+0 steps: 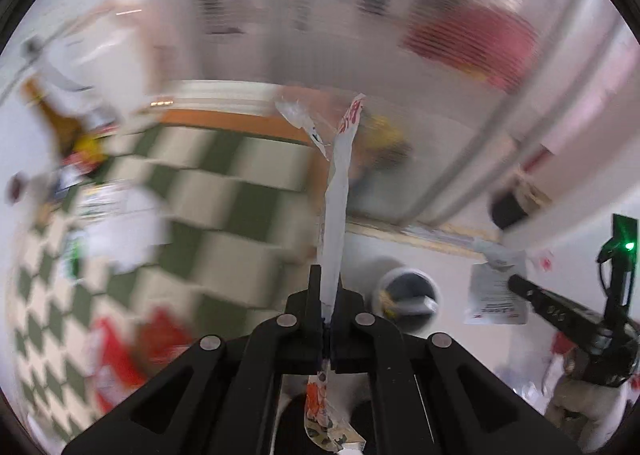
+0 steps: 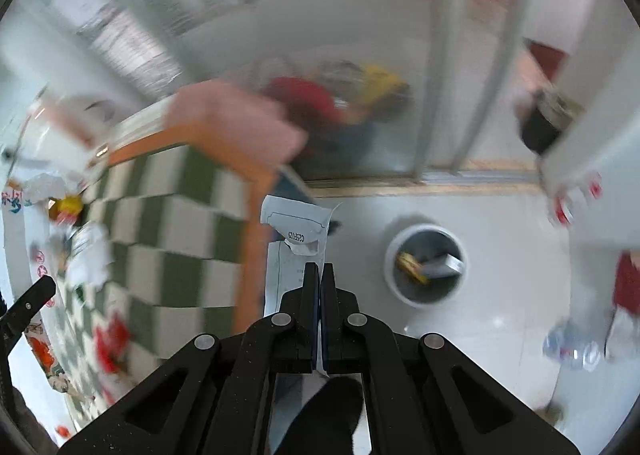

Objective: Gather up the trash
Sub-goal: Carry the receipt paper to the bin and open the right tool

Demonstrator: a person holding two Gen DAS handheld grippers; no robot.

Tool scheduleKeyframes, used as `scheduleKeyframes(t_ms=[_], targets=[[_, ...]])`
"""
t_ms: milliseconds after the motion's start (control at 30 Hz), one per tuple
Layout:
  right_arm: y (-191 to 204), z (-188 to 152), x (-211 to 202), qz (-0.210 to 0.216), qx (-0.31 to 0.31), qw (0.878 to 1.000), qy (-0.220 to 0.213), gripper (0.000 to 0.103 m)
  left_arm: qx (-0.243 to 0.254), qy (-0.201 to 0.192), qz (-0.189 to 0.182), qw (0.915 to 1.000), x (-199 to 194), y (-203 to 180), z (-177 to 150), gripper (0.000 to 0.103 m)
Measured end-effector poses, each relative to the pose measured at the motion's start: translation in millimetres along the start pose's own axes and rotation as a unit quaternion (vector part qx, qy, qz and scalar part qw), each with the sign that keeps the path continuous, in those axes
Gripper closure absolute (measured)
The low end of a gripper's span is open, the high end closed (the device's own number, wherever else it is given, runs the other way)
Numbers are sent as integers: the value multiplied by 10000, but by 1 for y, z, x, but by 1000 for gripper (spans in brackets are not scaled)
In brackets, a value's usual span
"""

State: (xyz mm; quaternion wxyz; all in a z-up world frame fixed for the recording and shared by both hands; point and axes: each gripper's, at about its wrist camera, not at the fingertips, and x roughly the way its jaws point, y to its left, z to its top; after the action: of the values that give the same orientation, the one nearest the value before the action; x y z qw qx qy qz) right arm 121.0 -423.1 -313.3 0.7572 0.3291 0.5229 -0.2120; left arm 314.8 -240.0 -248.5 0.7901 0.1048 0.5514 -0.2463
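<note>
The left gripper [image 1: 327, 291] has its jaws pressed together on a long white wrapper [image 1: 338, 191] with red print at its far end; the strip stands up between the fingers and a crumpled printed tail of it hangs below the jaws. A scrap of clear plastic [image 1: 298, 117] clings to the strip near its top. The right gripper [image 2: 319, 283] is likewise clamped – it pinches a white paper receipt [image 2: 294, 233], torn and folded at the upper edge, with a printed code on it.

Beyond both grippers, on the pale tiled floor [image 2: 500, 255], stands a round white trash bin [image 2: 426, 265] with a grey inside; a yellow wrapper [image 2: 412, 265] and some pale paper already lie in it. In the left wrist view the same bin [image 1: 406, 291] sits just right of the held strip, and the right gripper shows at the far right edge with its receipt [image 1: 496, 293].

To the left of both views is the worktop under a green-and-white checked cloth [image 2: 180, 231] with an orange border – more litter lies on it, blurred: white crumpled paper [image 2: 90, 255] and red wrappers [image 2: 112, 339]. A crushed clear plastic bottle [image 2: 576, 339] lies on the floor at the right.
</note>
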Motion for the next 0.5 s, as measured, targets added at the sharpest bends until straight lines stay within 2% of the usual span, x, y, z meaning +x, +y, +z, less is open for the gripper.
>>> scheduleKeyframes(t_ms=[67,133,267,367,400,500], targets=[[-57,-6,8,-168,369,9992,67,103,217,193,-266,9992,26,-40,1,103],[-106,-15,21,-292,679,9971,161,103,439,530,-602,9958,68,-87,-4,103],[-204,-41,78,-523,1226,9898,506,103,758,1220,-863,9859,165,-154,-27,103],[-265,-63,143,-543,1624,9819,809,103,686,1957,-1087,9722,266,-183,-57,103],[-281,-70,170,-501,1761,9788,914,103,635,2121,-1130,9686,287,-191,-63,103],[-313,-85,239,-363,2003,9727,1110,103,324,2841,-1300,9494,391,-199,-94,103]])
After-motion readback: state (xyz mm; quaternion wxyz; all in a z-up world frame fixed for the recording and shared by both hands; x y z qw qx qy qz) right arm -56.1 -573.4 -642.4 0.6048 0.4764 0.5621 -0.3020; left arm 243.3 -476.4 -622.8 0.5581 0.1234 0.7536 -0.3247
